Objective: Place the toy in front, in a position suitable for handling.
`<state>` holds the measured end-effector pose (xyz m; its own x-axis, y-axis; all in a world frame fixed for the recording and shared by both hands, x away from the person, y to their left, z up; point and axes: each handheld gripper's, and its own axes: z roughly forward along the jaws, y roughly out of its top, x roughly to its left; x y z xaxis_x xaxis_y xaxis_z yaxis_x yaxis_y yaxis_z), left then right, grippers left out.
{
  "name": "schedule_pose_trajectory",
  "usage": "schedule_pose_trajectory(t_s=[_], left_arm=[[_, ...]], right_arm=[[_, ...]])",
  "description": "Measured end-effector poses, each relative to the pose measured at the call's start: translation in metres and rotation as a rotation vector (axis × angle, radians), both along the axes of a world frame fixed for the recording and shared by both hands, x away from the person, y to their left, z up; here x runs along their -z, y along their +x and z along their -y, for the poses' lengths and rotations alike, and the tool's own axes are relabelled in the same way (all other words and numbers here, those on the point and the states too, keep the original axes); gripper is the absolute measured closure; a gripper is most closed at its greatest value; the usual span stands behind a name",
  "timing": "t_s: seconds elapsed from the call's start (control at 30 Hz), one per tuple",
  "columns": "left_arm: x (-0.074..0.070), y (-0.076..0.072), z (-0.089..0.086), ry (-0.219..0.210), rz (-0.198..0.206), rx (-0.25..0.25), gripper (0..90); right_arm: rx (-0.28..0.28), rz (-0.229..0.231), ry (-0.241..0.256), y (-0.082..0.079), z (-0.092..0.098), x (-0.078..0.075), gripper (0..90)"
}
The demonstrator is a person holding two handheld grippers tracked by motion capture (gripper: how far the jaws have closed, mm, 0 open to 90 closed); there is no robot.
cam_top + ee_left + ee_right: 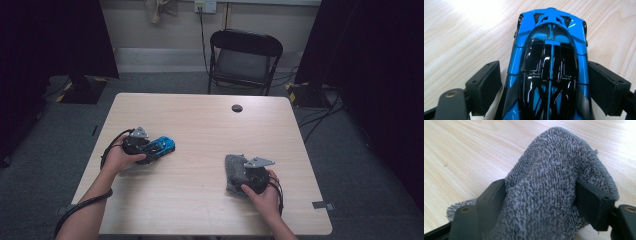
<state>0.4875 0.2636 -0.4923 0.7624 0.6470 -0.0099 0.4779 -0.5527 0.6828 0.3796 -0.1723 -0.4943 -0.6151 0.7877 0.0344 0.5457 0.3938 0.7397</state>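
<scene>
Pale wood table fills the middle of a dim room, a black folding chair beyond its far edge; at the near left, the left gripper straddles a blue toy car, jaws just beside its flanks, contact unclear; at the near right, the right gripper pinches a bunched grey cloth, its lower part lying on the table.

Toy car on table left, cloth right.

The blue toy car is cut off at the bottom edge in the left gripper view.
</scene>
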Motion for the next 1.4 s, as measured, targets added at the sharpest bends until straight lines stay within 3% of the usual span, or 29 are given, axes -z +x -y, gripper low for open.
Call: schedule_pose_trajectory(t_s=[0.1, 0.33, 0.6, 0.7, 0.73, 0.97, 1.03, 1.4], left_arm=[[-0.001, 0.002, 0.003, 0.015, 0.008, 0.01, 15.9], [0.005, 0.006, 0.006, -0.023, 0.007, 0.007, 15.0], [0.006, 0.005, 0.005, -0.027, 0.023, 0.01, 15.7], [0.0, 0.002, 0.006, -0.001, -0.002, 0.037, 24.4], [0.0, 0.001, 0.007, 0.005, -0.007, 0.026, 26.0], [-0.003, -0.002, 0.011, 0.01, -0.031, -0.02, 26.3], [-0.004, -0.002, 0.012, 0.017, -0.017, -0.015, 26.3], [-0.022, -0.003, 0.018, 0.003, -0.02, -0.024, 26.3]], right_arm=[[0.001, 0.0, 0.001, 0.0, 0.0, 0.0, 26.6], [0.002, 0.001, 0.002, 0.0, 0.0, 0.0, 26.6], [0.003, 0.001, 0.002, 0.0, 0.0, 0.0, 26.6], [0.002, 0.001, 0.002, 0.0, 0.0, 0.0, 26.6], [0.002, 0.001, 0.002, 0.0, 0.0, 0.0, 26.6], [0.002, 0.001, 0.003, 0.0, 0.0, 0.0, 26.6], [0.001, 0.001, 0.002, 0.0, 0.0, 0.0, 26.6], [0.001, 0.002, 0.004, 0.0, 0.0, 0.0, 26.6]])
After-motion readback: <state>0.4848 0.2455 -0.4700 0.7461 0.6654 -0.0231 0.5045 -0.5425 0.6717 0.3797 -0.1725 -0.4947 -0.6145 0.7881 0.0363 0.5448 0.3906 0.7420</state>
